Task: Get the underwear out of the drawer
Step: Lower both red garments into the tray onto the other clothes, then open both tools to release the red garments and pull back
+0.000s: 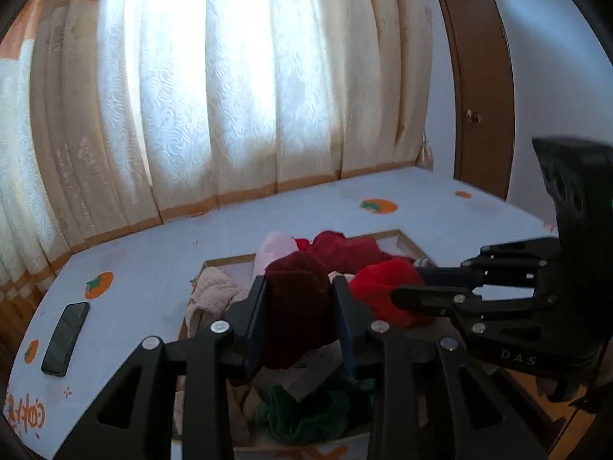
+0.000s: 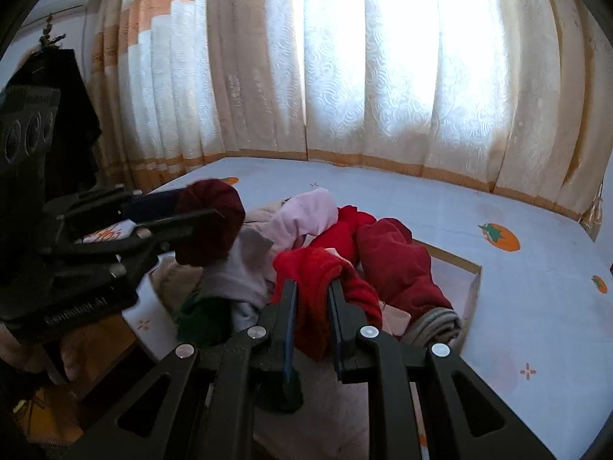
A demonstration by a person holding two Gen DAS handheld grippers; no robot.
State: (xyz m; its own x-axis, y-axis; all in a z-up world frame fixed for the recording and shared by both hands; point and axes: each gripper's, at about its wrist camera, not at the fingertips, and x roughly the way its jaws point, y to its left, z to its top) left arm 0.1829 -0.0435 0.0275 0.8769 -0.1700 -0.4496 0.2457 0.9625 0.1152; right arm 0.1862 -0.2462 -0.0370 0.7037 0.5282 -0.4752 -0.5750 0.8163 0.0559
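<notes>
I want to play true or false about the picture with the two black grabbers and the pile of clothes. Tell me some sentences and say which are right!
1. The left gripper holds a dark maroon cloth garment. True.
2. The right gripper holds a green garment. False: it is shut on a bright red cloth garment; the dark green crumpled garment lies in the drawer.
3. A black flat smartphone lies on the pale blue persimmon-print bedsheet. True.
4. The phone is inside the drawer. False: it lies beside the shallow wooden drawer.
5. The curtains are dark blue. False: the cream patterned curtains glow with daylight.
</notes>
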